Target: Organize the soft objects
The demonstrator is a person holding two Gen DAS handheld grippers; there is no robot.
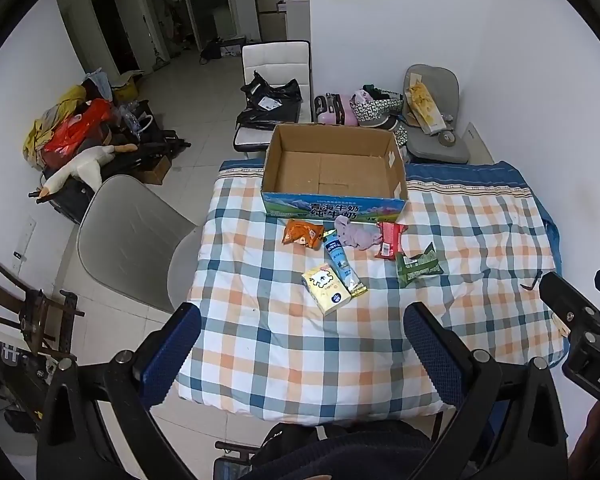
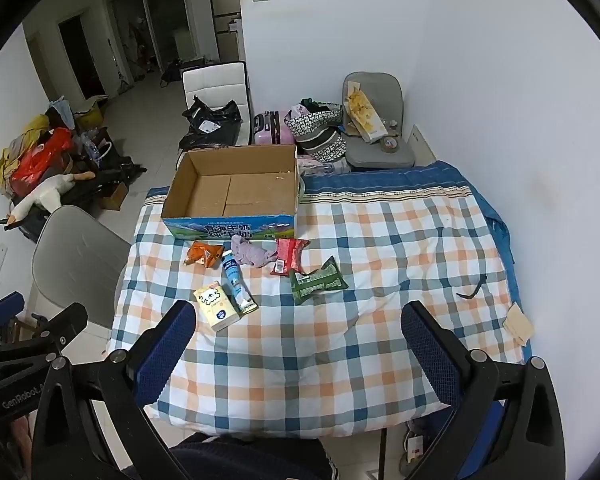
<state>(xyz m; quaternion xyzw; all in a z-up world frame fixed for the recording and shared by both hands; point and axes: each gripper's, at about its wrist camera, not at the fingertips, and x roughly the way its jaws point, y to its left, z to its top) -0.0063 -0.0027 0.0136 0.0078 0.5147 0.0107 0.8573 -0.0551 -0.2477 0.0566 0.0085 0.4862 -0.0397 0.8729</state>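
tan card (image 2: pixel 518 322) only in right view; both grippers' fingers spread, empty.

You have even, cool indoor light on both views; the wall (image 2: pixel 500 80) reads bright, near washed out. The back rooms (image 1: pixel 148 32) are dim. Shadows on the quilt (image 1: pixel 340 340) are soft. Fisheye bending is strong at your edges, with black corners. Focus is sharp mid-frame.
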